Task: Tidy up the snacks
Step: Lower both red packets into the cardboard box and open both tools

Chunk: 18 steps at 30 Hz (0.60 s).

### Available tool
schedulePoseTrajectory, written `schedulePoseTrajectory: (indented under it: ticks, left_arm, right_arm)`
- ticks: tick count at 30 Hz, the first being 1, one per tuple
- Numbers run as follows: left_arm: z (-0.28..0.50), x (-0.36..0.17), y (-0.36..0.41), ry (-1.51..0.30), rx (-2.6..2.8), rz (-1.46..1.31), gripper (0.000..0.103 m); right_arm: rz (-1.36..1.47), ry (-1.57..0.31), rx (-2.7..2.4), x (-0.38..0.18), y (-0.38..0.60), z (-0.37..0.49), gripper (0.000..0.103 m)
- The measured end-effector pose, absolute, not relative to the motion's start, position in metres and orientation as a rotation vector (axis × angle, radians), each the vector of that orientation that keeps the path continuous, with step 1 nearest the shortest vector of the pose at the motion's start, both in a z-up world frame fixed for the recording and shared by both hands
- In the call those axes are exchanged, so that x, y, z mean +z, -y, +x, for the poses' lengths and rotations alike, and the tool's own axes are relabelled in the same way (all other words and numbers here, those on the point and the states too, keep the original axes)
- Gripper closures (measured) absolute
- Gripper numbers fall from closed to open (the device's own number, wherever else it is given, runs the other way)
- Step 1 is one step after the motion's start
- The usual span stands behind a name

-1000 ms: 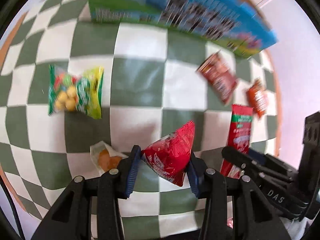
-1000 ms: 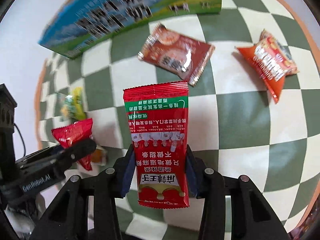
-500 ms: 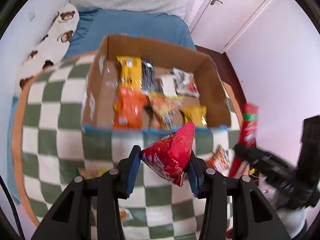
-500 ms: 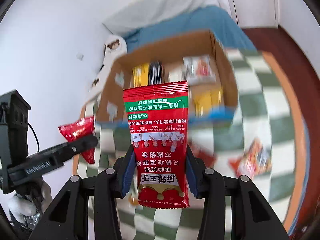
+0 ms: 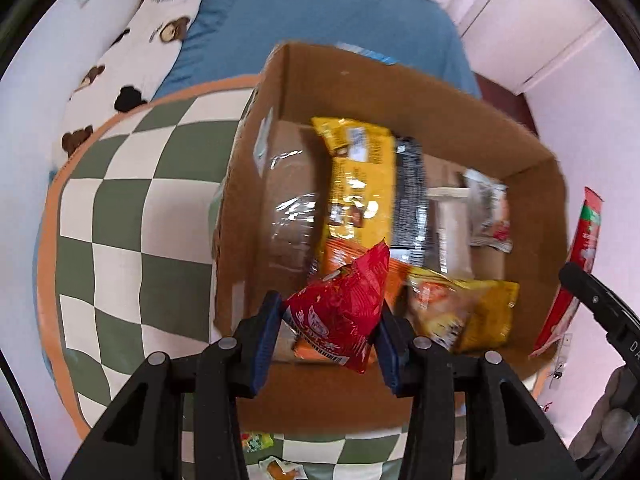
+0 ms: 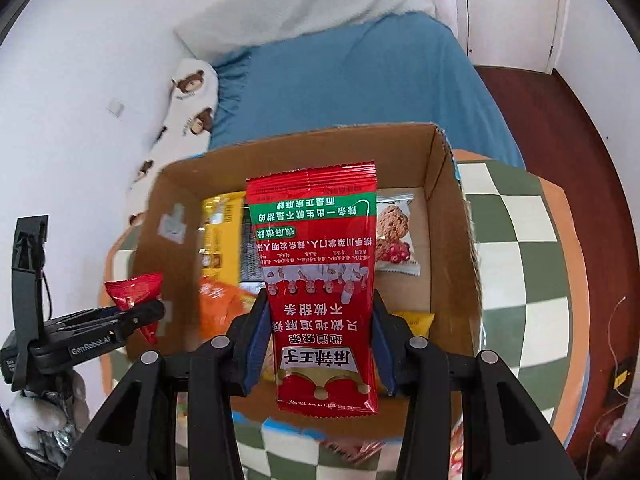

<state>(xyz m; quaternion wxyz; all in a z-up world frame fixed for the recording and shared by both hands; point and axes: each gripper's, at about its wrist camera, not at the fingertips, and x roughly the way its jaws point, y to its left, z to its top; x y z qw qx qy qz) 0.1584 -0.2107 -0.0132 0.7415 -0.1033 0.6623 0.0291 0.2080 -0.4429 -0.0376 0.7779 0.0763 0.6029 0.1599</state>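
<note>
My left gripper (image 5: 330, 320) hangs over the near end of an open cardboard box (image 5: 400, 92) and points straight down. Its jaws are opening, with a red pyramid-shaped snack packet (image 5: 344, 304) still pressed between the blue pads. My right gripper (image 6: 318, 320) is shut on a long red packet with a green band (image 6: 316, 264), held upright above the same box (image 6: 452, 208). Inside lie yellow (image 5: 360, 184), black, orange and white packets. The right wrist view shows the left gripper (image 6: 152, 312) and its red packet (image 6: 132, 288) at the box's left wall.
The box stands on a round table under a green-and-white checked cloth (image 5: 132, 208). Behind it are a blue bed (image 6: 352, 80) and a bear-print pillow (image 5: 132, 52). A few loose snacks (image 5: 276, 468) lie on the cloth in front of the box. A white door (image 5: 532, 32) is at the far right.
Both grippers rose from the loose snacks on the cloth and moved over the cardboard box, each keeping its red packet. The box now fills both views.
</note>
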Motion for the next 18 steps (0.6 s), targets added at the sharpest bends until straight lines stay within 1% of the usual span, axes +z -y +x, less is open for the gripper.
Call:
schedulePoseTrajectory:
  ticks: [2,3,4,5,6,7,8,9,10,11,12,18]
  left_arm:
    - [0.164,-0.024,0.206,-1.490,0.068,-0.259,0.060]
    - [0.165,-0.030,0.202,-1.496,0.073,-0.292,0.055]
    - [0.166,-0.033,0.201,-1.501,0.071,-0.309,0.047]
    - [0.167,-0.035,0.200,-1.496,0.068,-0.316,0.044]
    - [0.169,-0.035,0.201,-1.483,0.074,-0.302,0.036]
    - [0.170,-0.035,0.204,-1.475,0.068,-0.282,0.029]
    - [0.171,-0.034,0.207,-1.475,0.060,-0.279,0.025]
    - [0.171,-0.035,0.212,-1.478,0.048,-0.269,0.016]
    - [0.172,-0.035,0.215,-1.477,0.044,-0.258,0.011]
    - [0.172,-0.034,0.220,-1.471,0.046,-0.237,0.010]
    - [0.172,-0.034,0.222,-1.467,0.051,-0.221,0.008]
    - [0.169,-0.029,0.230,-1.423,0.088,-0.153,0.006]
  right_arm:
    - [0.163,-1.348,0.350,-0.054,0.439,0.218,0.055]
    - [0.163,-1.388,0.350,-0.065,0.436,0.224,0.052]
    - [0.156,-1.408,0.344,-0.073,0.433,0.228,0.050]
    - [0.138,-1.423,0.343,-0.080,0.431,0.230,0.041]
    - [0.104,-1.436,0.334,-0.087,0.427,0.231,0.029]
    - [0.083,-1.439,0.327,-0.091,0.425,0.231,0.023]
    - [0.077,-1.441,0.329,-0.093,0.424,0.231,0.016]
    - [0.084,-1.445,0.332,-0.096,0.423,0.231,0.014]
    - [0.092,-1.448,0.329,-0.097,0.423,0.231,0.013]
    - [0.097,-1.450,0.328,-0.099,0.424,0.232,0.010]
    - [0.097,-1.449,0.324,-0.100,0.425,0.232,0.009]
    - [0.114,-1.441,0.288,-0.101,0.441,0.224,0.009]
